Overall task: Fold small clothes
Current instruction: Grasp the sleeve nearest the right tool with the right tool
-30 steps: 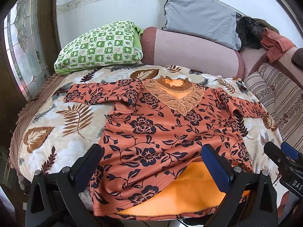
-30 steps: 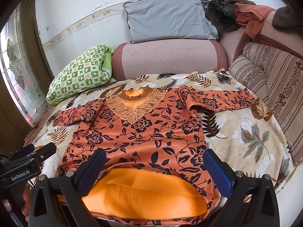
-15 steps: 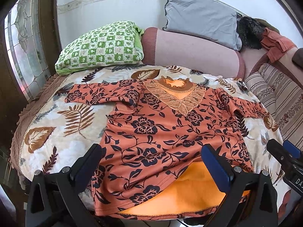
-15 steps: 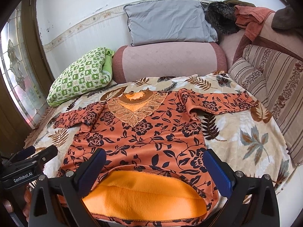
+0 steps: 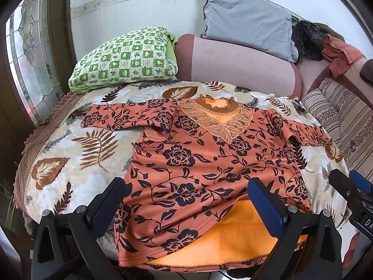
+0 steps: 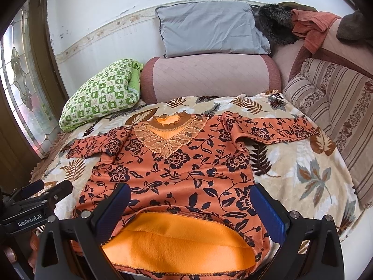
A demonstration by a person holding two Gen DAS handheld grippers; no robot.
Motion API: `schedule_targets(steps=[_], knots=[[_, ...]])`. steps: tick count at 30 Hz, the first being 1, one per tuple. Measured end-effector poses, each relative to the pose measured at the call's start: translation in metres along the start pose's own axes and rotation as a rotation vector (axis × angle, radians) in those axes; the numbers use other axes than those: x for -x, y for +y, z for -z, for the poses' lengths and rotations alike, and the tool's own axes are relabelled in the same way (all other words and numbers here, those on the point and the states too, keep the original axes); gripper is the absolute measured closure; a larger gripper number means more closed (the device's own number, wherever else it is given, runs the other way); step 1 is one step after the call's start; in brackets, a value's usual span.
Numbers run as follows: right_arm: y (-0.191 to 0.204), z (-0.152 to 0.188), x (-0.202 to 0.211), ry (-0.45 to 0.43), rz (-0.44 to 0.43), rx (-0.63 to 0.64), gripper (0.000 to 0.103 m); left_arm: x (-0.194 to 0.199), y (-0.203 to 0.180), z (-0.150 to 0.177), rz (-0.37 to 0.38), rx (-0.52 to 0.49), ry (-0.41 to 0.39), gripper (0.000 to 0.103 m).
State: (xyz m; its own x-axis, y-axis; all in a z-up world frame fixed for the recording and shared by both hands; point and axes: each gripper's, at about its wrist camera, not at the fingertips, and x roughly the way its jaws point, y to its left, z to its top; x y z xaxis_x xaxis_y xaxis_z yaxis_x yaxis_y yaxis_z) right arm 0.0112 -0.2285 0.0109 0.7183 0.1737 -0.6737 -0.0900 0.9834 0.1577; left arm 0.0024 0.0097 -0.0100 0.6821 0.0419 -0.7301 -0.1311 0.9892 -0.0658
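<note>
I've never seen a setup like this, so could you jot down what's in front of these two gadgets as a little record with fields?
garment: orange floral top lying spread flat, front up, lace neckline at the far end
hem: near edge gapes open, showing the plain orange lining
sleeves: both out to the sides, not folded in
surface: leaf-print blanket
left gripper: fingers wide apart above the hem, holding nothing
right gripper: fingers wide apart above the hem, holding nothing
behind: green checked pillow, grey pillow

One floral top [image 5: 200,161], two pillows [image 5: 126,58] [image 5: 247,21], two claws [image 5: 186,193] [image 6: 191,198].
</note>
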Motion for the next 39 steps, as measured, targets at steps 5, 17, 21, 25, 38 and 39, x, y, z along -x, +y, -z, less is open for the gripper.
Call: schedule_targets(steps=[5, 17, 21, 25, 38, 39], knots=[[0.001, -0.001, 0.000, -0.001, -0.001, 0.002, 0.000, 0.000, 0.001, 0.000, -0.001, -0.001, 0.001, 0.000], [0.003, -0.002, 0.000, -0.002, -0.003, 0.008, 0.000, 0.001, 0.002, -0.001, 0.000, -0.002, 0.001, 0.000], [0.003, -0.002, 0.001, -0.007, -0.004, 0.009, 0.000, 0.000, 0.001, 0.000, -0.002, 0.002, 0.001, 0.000], [0.002, -0.002, 0.001, -0.008, -0.005, 0.009, 0.000, 0.000, 0.001, -0.001, 0.000, -0.001, 0.002, 0.000], [-0.062, 0.007, -0.039, 0.114, -0.111, -0.226, 0.000, -0.043, 0.012, 0.011, -0.029, 0.023, 0.131, 0.000], [-0.081, 0.007, -0.046, 0.124, -0.109, -0.270, 0.000, -0.049, 0.012, 0.013, -0.035, 0.021, 0.149, 0.000]])
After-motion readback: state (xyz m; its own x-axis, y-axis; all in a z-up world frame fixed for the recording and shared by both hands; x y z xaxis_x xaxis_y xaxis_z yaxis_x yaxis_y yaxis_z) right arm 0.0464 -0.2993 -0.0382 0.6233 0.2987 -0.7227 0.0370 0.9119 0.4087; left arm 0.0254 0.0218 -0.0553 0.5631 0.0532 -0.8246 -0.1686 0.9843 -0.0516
